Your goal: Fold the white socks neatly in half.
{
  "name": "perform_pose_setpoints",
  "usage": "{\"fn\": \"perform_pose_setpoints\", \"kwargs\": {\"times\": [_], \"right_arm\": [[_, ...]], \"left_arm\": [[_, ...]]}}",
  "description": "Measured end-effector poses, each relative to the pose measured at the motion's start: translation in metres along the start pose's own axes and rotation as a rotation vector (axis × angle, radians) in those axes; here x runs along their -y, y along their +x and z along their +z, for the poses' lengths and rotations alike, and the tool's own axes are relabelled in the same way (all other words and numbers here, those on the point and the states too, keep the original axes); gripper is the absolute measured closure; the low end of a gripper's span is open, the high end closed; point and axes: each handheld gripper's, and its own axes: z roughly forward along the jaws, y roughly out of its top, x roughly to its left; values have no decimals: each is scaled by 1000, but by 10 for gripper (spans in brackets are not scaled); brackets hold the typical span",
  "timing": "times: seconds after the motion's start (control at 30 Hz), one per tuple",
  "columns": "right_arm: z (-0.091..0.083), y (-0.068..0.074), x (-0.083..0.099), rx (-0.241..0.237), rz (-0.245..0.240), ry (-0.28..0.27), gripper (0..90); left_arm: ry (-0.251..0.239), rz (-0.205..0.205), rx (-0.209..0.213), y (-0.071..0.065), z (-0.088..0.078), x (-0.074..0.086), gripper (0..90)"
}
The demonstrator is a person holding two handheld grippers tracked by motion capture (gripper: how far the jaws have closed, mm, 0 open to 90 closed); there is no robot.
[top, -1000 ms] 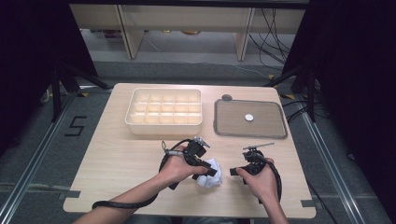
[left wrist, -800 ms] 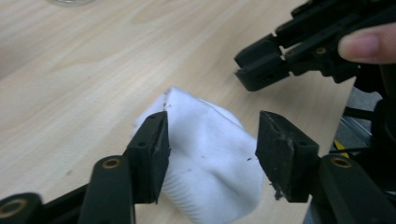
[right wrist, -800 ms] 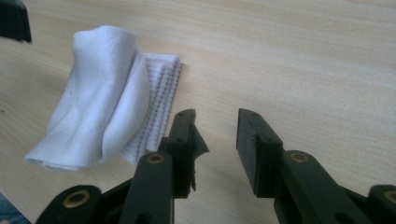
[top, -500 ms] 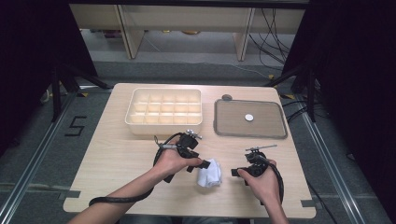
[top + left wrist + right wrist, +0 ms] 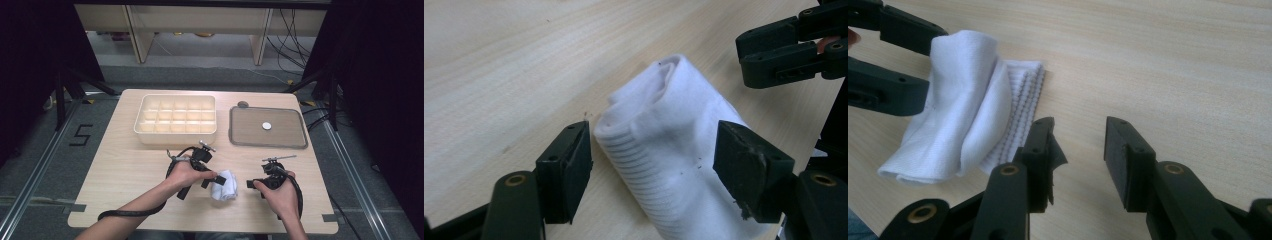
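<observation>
While the folded white cloth lies near the front edge of the table, a little right of the middle, the left gripper now has its jaws wide apart on either side of it. In the left gripper view the two black jaws straddle the roll with a gap on each side; neither pad presses the fabric, so this claw has hold of nothing. Compared with a second ago, the left hand has slid back from over the cloth toward the left, and the bundle looks more upright and tighter than the flatter lump it was. My reading is that a fold or roll has just been finished and let go, or that the jaws are set for a fresh pinch across it; which of the two I cannot tell.

The right gripper sits just beside the cloth on its right, about where it was. Its own view shows its jaws parted over bare wood, gripping nothing, with the ribbed hem lying just ahead of them.

Toward the far edge stand the cream divided tray, its cells apparently empty, and at the far right the grey flat tray with a small white disc in it. If the roll belongs in a cell, that carry is yet to come.
</observation>
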Motion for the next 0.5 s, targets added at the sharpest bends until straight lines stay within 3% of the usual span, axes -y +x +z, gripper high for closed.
{"fn": "perform_pose_setpoints", "kwargs": {"times": [0.07, 0.2, 0.27, 0.33, 0.37, 0.5], "right_arm": [[1, -1, 0, 1, -18, -1, 647], [-1, 0, -1, -6, -1, -2, 648], [-1, 1, 0, 5, 7, -23, 648], [-1, -1, 0, 9, -17, -30, 648], [-2, 1, 0, 4, 2, -23, 648], [-3, 1, -1, 6, -2, -10, 649]], "left_arm": [[10, -2, -1, -2, 3, 0, 309], [17, -9, -10, -3, 7, -1, 302], [22, -14, -23, -4, 8, -1, 293], [35, -1, -40, -3, 8, 0, 270], [32, -5, -57, -4, 8, -1, 256], [45, -5, -80, -7, 11, -1, 234]]}}
